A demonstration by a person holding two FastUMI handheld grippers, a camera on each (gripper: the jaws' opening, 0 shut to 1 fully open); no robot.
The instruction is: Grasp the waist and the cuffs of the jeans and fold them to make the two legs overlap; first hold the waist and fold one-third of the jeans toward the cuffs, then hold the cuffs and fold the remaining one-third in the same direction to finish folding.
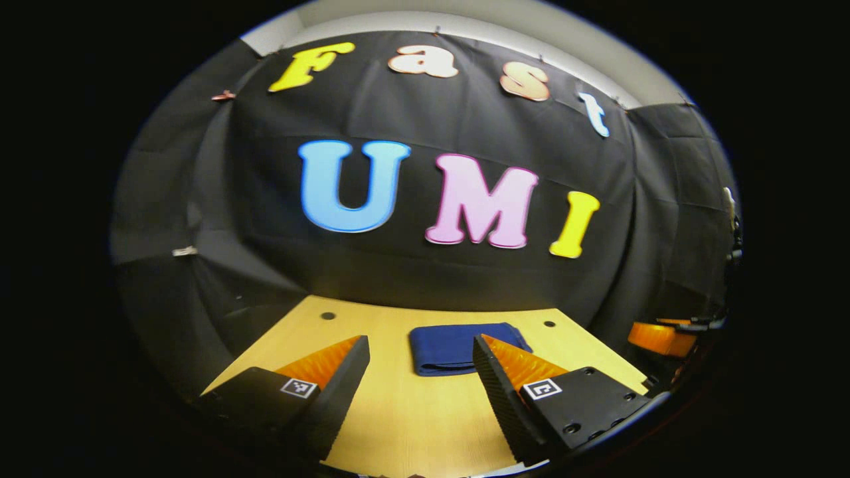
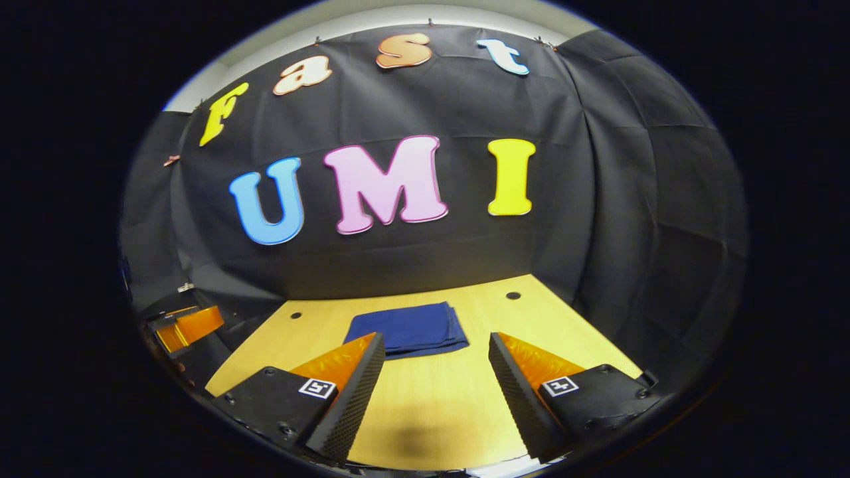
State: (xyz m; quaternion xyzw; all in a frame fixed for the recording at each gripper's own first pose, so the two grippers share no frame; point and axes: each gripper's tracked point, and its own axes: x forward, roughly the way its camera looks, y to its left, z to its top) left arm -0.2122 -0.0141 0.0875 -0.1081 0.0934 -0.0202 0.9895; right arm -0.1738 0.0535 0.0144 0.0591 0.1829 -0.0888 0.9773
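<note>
The dark blue jeans (image 1: 451, 348) lie folded into a compact flat stack on the far part of the wooden table (image 1: 405, 418). In the right gripper view the jeans (image 2: 408, 328) sit just beyond the fingertips, slightly left of centre. My left gripper (image 1: 420, 348) hovers above the table, open, nothing between its fingers. Its right finger (image 1: 505, 378) overlaps the right edge of the jeans in the image. My right gripper (image 2: 436, 342) is open too and holds nothing, back from the stack.
Black cloth walls close the booth behind and beside the table (image 2: 431, 405). Small dark holes (image 2: 512, 295) mark the tabletop near its far corners. The other gripper (image 1: 664, 337) shows at the right edge of the left gripper view, and at the left edge (image 2: 189, 326) of the right gripper view.
</note>
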